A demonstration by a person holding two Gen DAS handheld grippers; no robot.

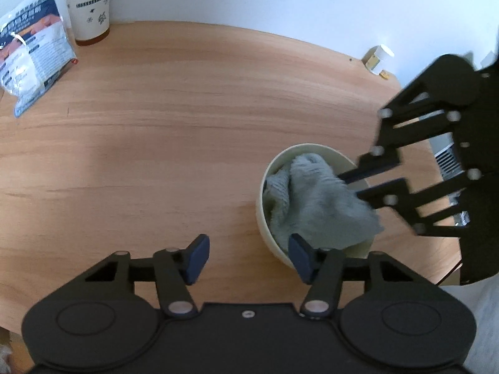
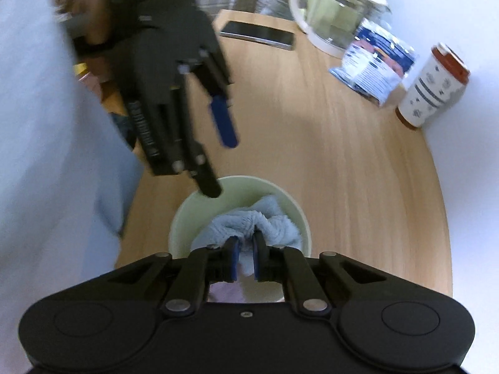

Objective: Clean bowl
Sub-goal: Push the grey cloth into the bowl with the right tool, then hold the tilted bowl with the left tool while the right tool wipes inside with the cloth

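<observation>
Wiping step: right hand-held gripper [image 2: 244, 260] clenched on cloth [image 2: 268, 221] inside bowl [image 2: 187, 212]; left hand-held gripper [image 1: 246, 257] released, next to steady the rim.

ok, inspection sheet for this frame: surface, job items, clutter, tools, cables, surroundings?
Surface: wooden table, rounded edge.
Job items: pale bowl upright on table; grey-blue cloth bunched inside it.
Clutter: patterned cup, printed packet, phone, clear jug, small white-capped bottle at far edge.
Tools: right tool shut on cloth, inside bowl; left tool open, one finger at the bowl's rim, gripping nothing.
Cables: nothing seen.
Surroundings: white wall behind table; person's light-blue clothing beside it.
</observation>
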